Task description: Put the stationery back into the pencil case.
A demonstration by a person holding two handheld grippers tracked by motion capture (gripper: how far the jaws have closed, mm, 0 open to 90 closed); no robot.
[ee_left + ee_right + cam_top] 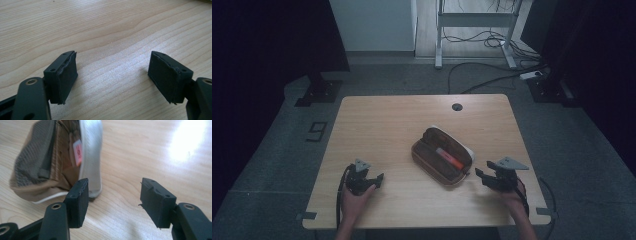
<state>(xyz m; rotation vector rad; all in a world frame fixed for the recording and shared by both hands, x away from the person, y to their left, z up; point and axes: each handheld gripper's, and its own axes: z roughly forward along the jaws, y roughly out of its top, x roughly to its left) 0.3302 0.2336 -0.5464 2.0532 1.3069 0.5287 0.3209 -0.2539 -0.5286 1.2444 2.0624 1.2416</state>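
Pencil case (443,156): brown, unzipped and lying open near the middle of the wooden table (382,125), angled toward the near right; an orange-red pen (449,159) lies inside. Right gripper (486,178): just beside the case's near end, jaws apart with nothing between them. Left gripper (373,180): near the front left edge, well apart from the case, jaws wide over bare wood. Far half of table: uncluttered, with a cable hole (456,106) near the back edge.
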